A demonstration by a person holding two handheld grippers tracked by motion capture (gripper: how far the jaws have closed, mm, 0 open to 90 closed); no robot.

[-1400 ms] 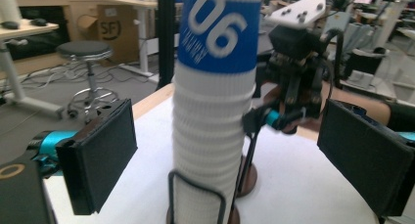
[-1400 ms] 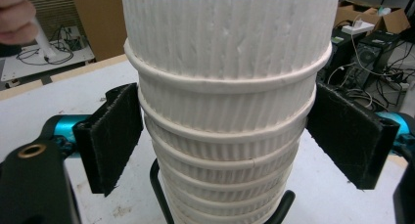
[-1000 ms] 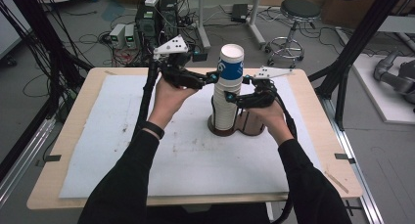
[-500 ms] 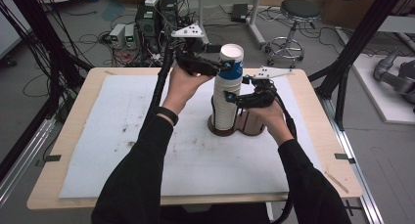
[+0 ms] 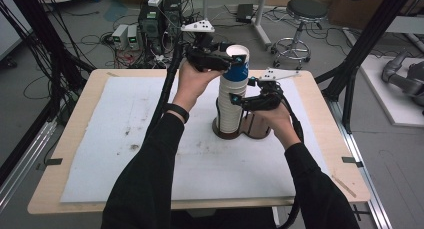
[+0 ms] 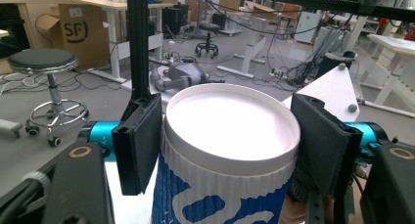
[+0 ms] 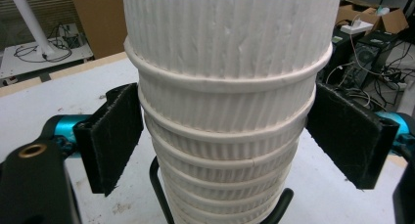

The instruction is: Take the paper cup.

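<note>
Hand-held gripper on the left (image 6: pixel 222 141) clamps the empty-looking top cup (image 6: pixel 230 160); right one (image 7: pixel 230 136) brackets the stack (image 7: pixel 225 136), seemingly loose.

A robotics laboratory, probably: cabled electronics boxes (image 5: pixel 131 35) on the floor at 11 o'clock, a stool (image 5: pixel 300 19) at 1 o'clock, black frame struts (image 5: pixel 367 44) at 2 o'clock.

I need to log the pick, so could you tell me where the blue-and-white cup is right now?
In the high view, the blue-and-white cup tops the stack of white cups at table centre, between the left gripper jaws, above the right gripper.
</note>
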